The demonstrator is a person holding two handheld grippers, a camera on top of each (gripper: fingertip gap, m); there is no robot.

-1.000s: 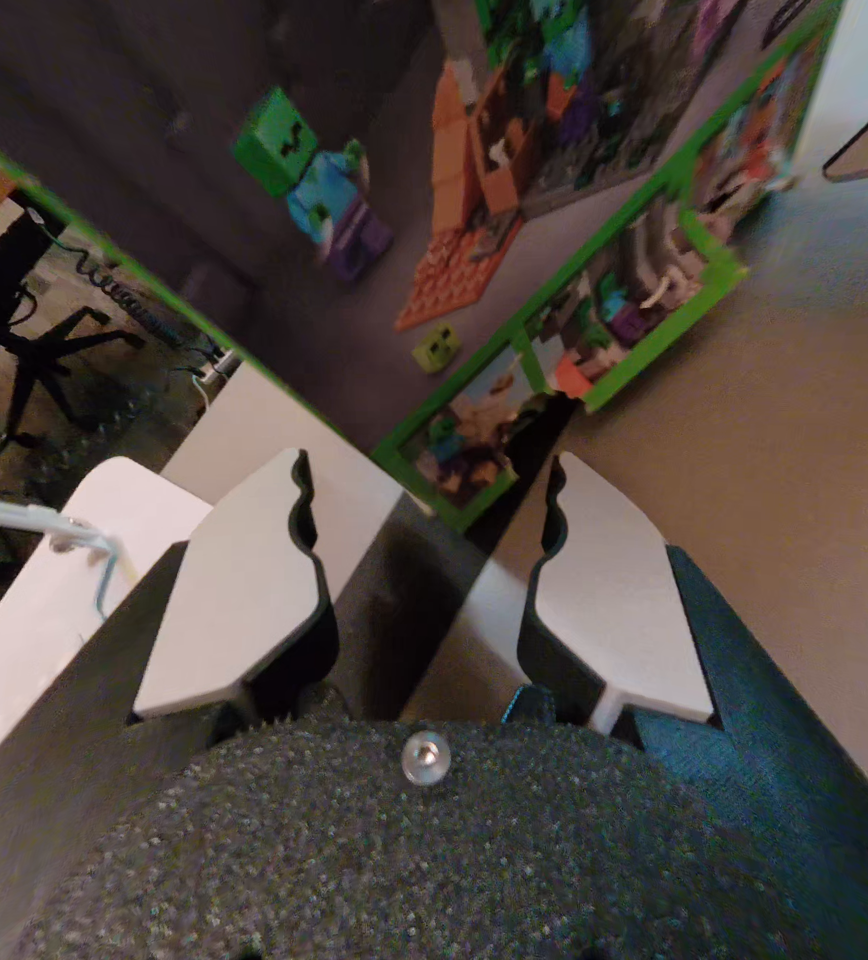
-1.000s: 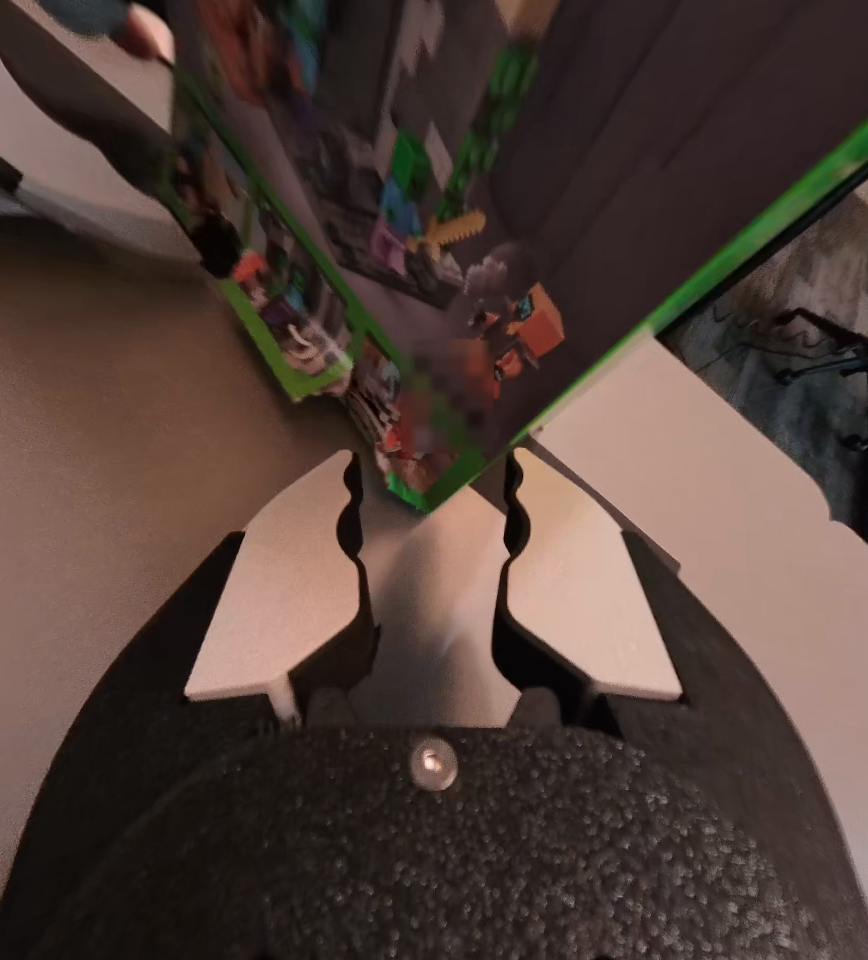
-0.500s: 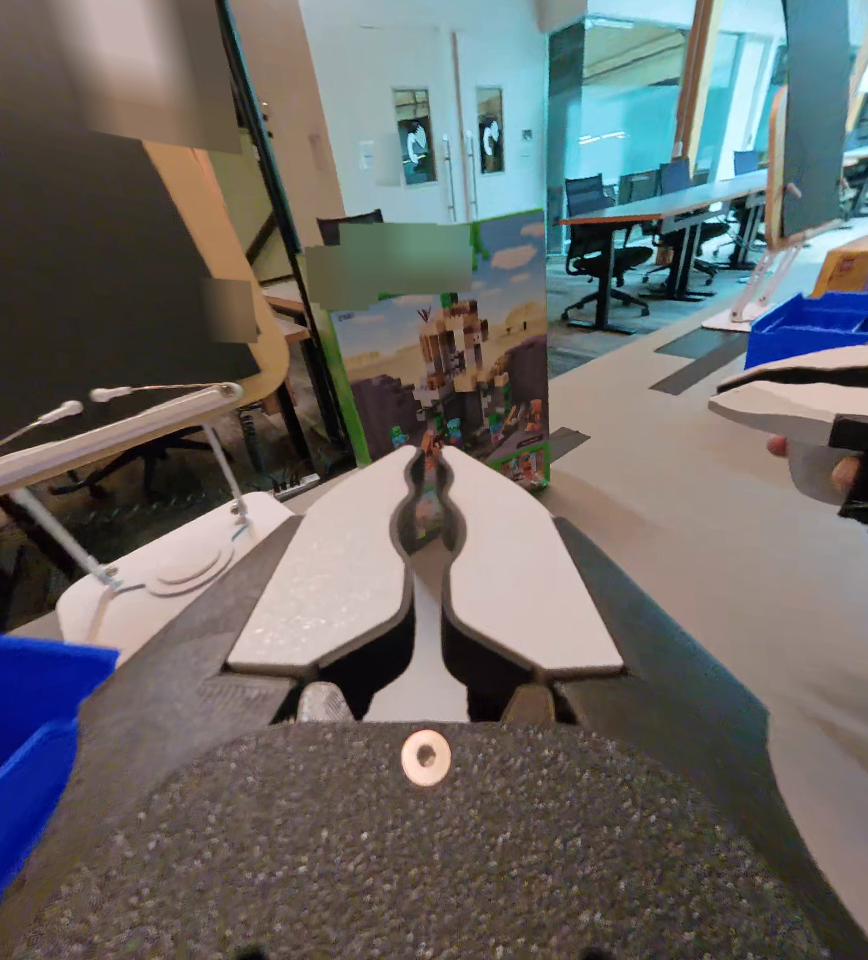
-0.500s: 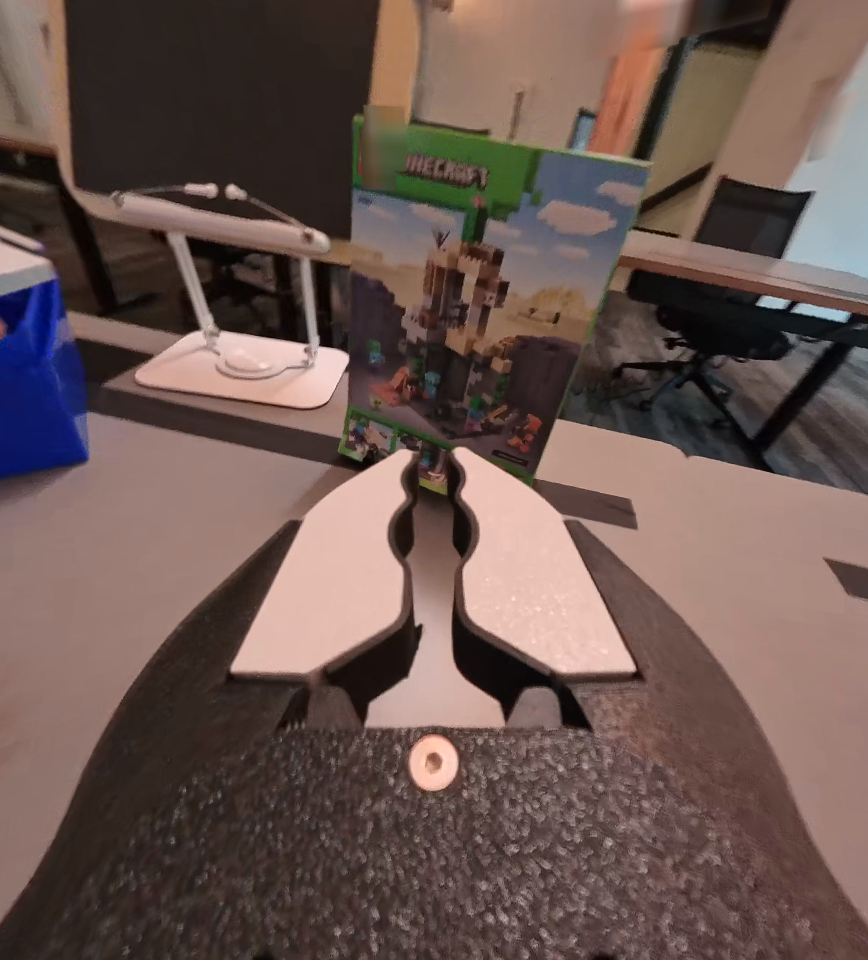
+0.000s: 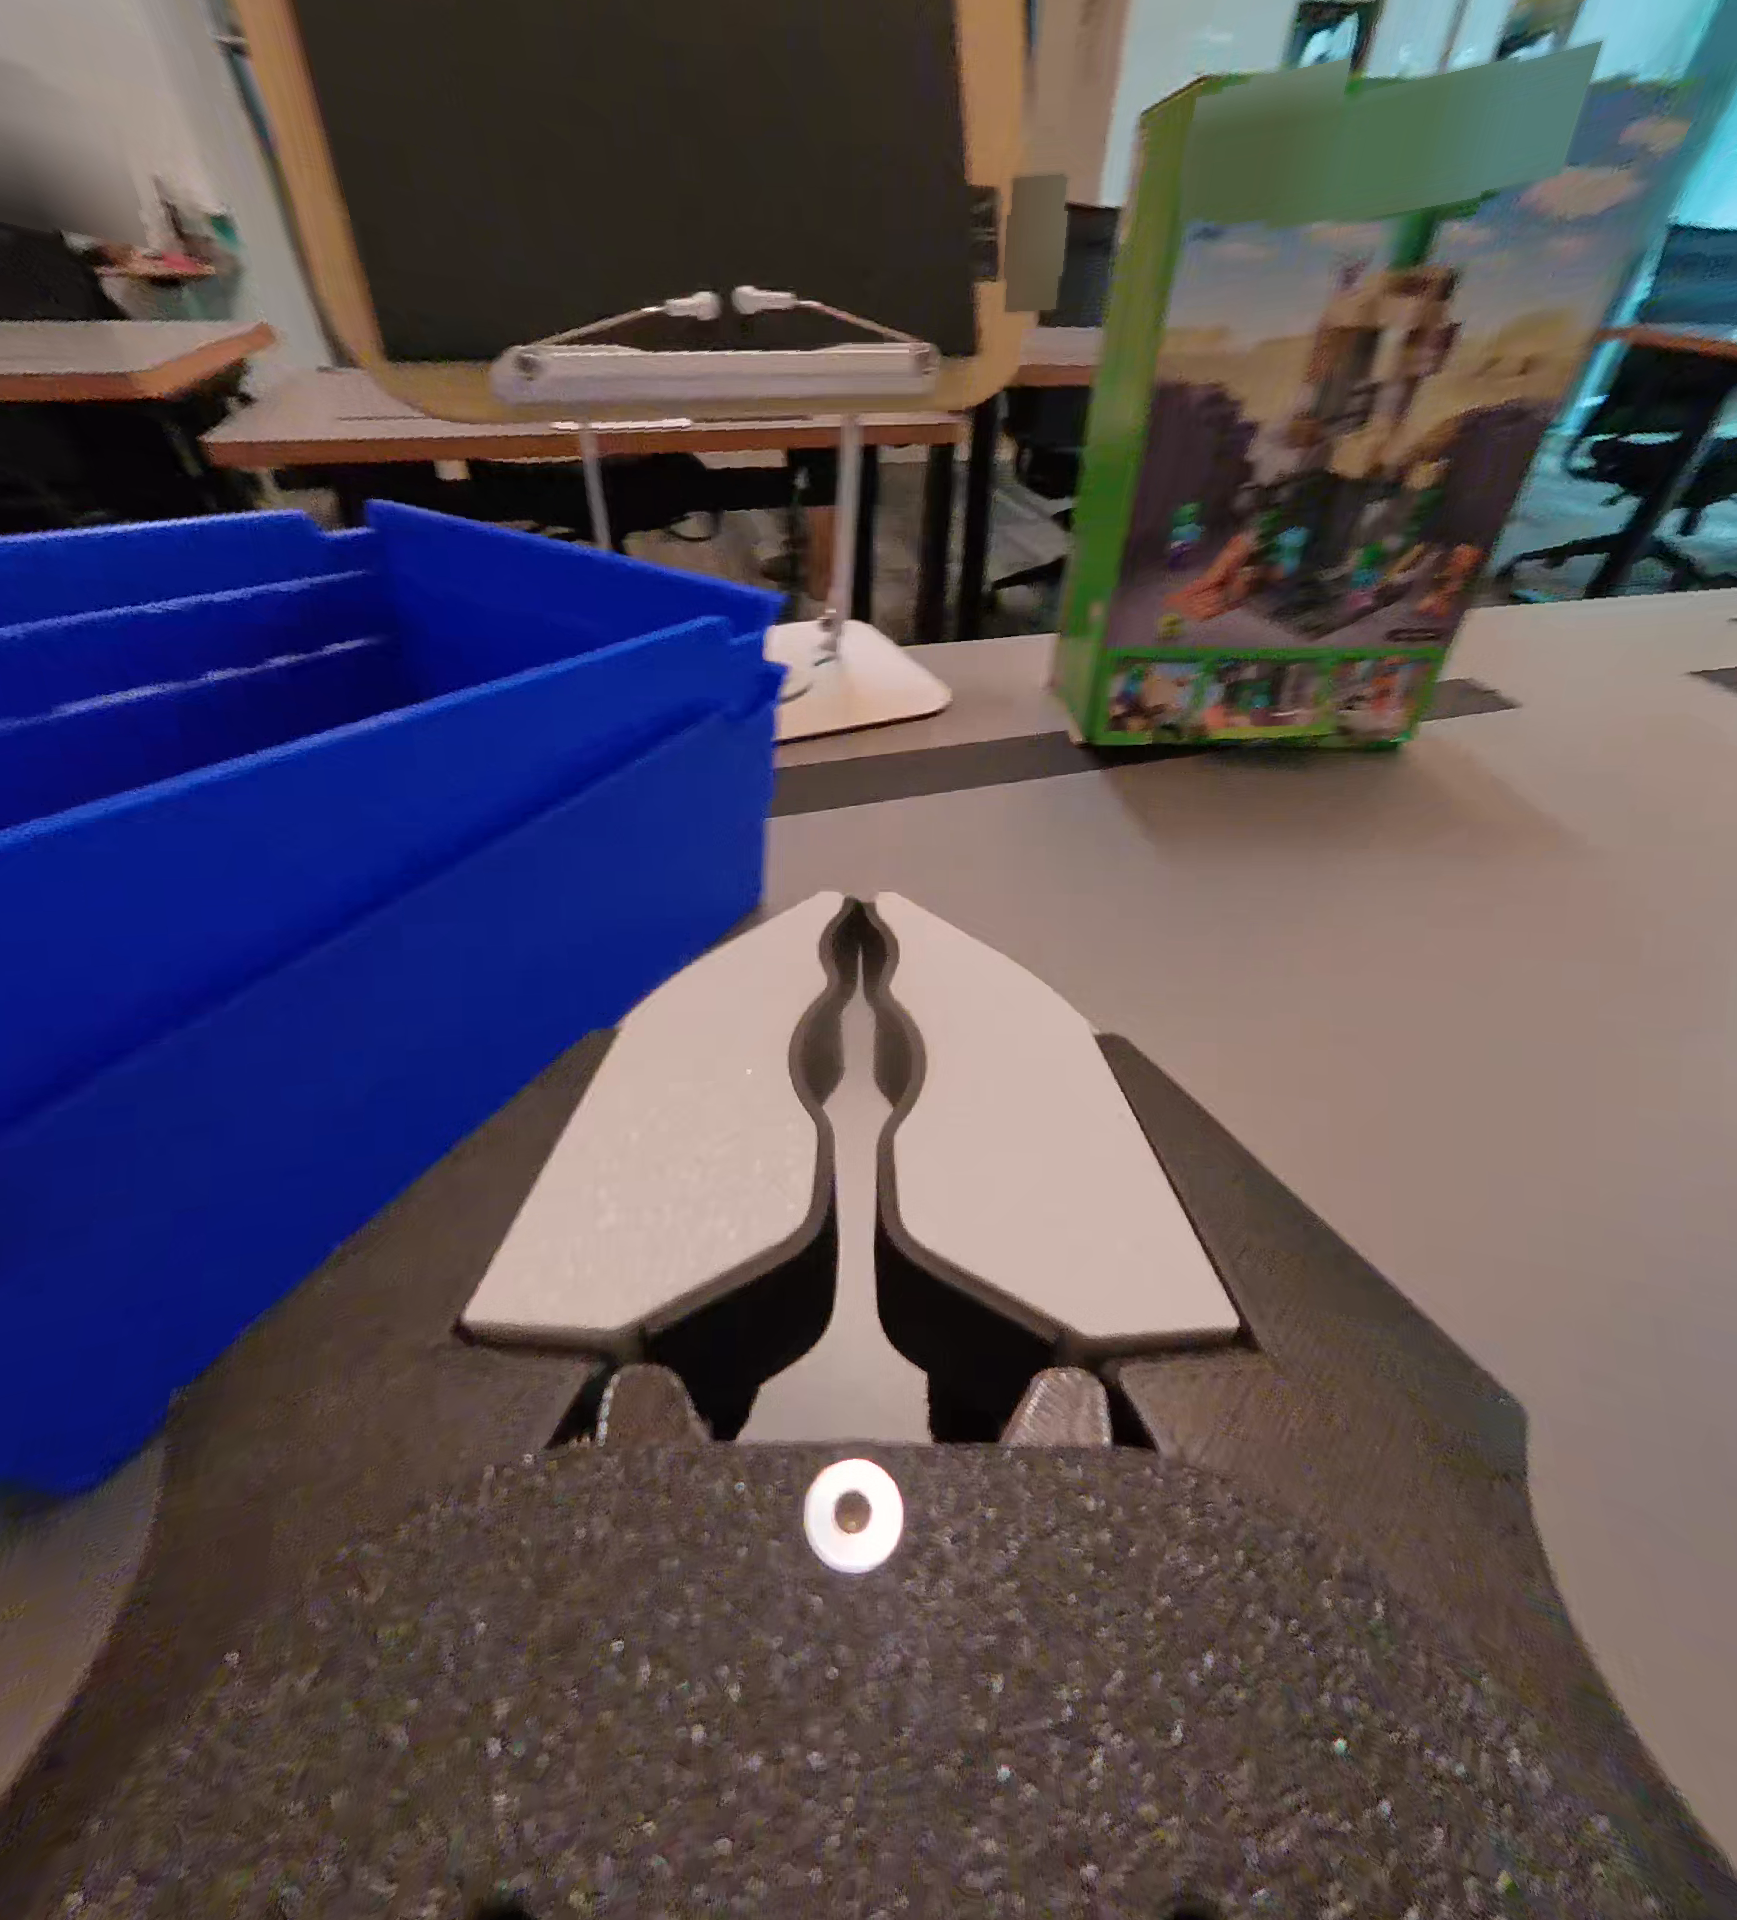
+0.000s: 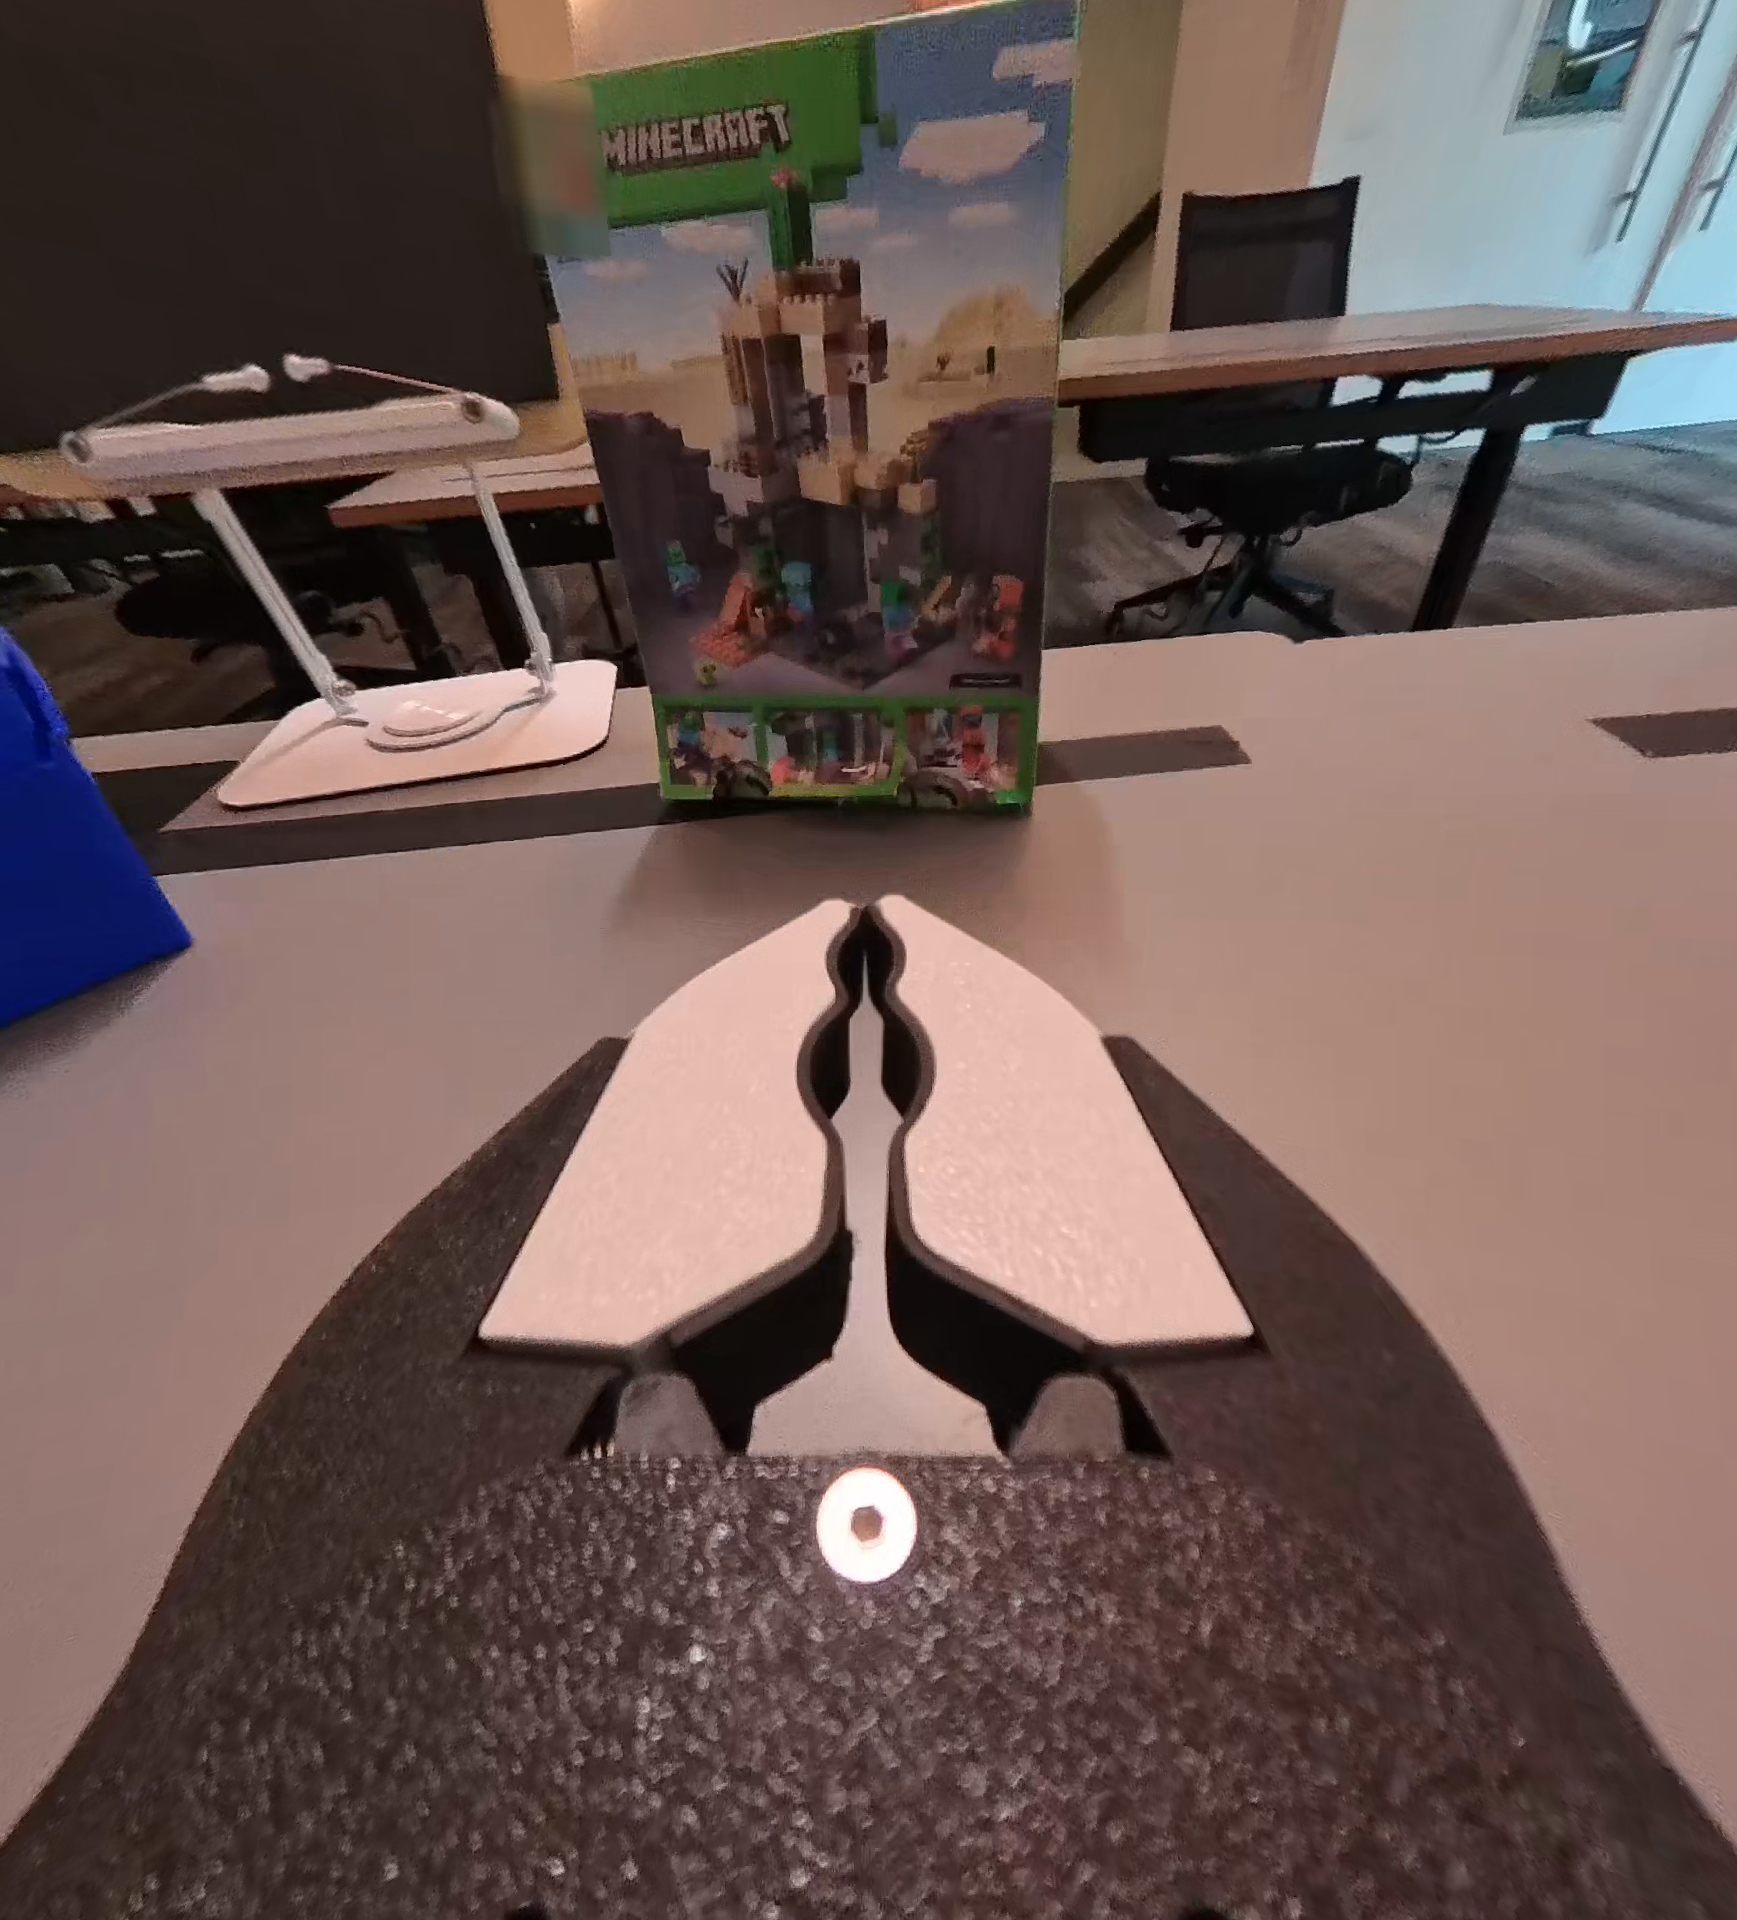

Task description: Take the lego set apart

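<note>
A green lego set box (image 6: 822,436) stands upright at the far side of the grey table (image 6: 1363,987), beyond my right gripper (image 6: 862,912). It also shows in the left wrist view (image 5: 1300,436), to the right of my left gripper (image 5: 859,902). Both grippers are shut, tips touching, with nothing between the pads. Both hover over the table, well short of the box. No loose bricks show.
A blue bin (image 5: 303,831) sits close on the left of the left gripper; its corner shows in the right wrist view (image 6: 2,831). A white desk lamp (image 6: 365,582) stands left of the box. Dark tape strips (image 6: 1134,750) cross the table. Desks and office chairs stand behind. The tips of one gripper are about 30 cm away from the tips of the other.
Both grippers were open close by the tilted box a second ago. They have shut on air and drawn back, and the box now stands upright on the table.
</note>
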